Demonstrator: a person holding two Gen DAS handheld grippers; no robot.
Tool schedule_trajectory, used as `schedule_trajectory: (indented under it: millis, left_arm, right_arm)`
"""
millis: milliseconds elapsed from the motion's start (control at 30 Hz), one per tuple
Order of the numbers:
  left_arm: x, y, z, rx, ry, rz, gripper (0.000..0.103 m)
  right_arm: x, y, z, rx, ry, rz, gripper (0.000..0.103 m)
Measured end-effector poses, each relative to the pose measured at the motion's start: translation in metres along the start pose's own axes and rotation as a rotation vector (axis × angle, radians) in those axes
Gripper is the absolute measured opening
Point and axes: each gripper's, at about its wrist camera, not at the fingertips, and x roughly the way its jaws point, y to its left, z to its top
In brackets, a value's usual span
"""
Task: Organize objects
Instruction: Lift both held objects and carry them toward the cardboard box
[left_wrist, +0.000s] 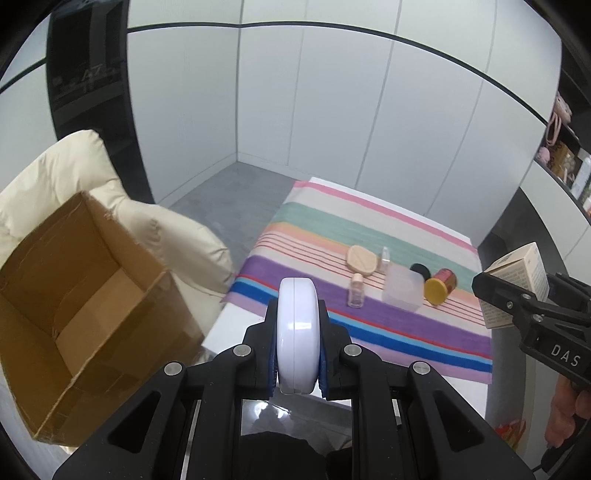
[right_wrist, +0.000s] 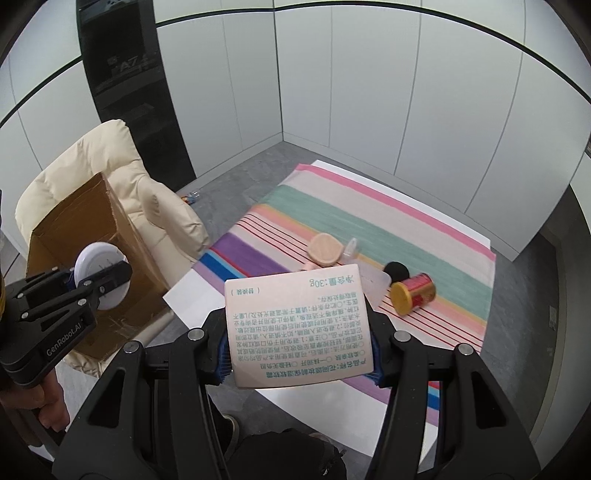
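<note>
A white table (left_wrist: 469, 391) carries a striped cloth (left_wrist: 317, 218); on it, a peach compact (left_wrist: 362, 260) at ten o'clock of a frosted box (left_wrist: 403, 290), a red gold-lidded jar (left_wrist: 440, 286) lying at three o'clock.

From my left camera the open cardboard box (left_wrist: 88, 306) sits on the padded chair (left_wrist: 48, 173) to the left of the surface (left_wrist: 236, 325); the striped cloth (left_wrist: 369, 236) lies on that surface, ahead and right; on the cloth I see a flat compact (left_wrist: 364, 260), a small bottle (left_wrist: 356, 290) before it, a clear tub (left_wrist: 402, 290) to its right, then a jar on its side (left_wrist: 439, 286); a round case (left_wrist: 297, 332) stands between my left fingers, a printed carton (right_wrist: 299, 328) between my right.
</note>
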Motion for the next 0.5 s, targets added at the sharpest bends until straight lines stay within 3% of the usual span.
schedule_trajectory:
  millis: [500]
  left_arm:
    - [-0.02,0.077,-0.004,-0.097,-0.045,0.092,0.016]
  right_arm:
    - [0.014,0.067,0.021,-0.111,-0.016,0.085,0.057]
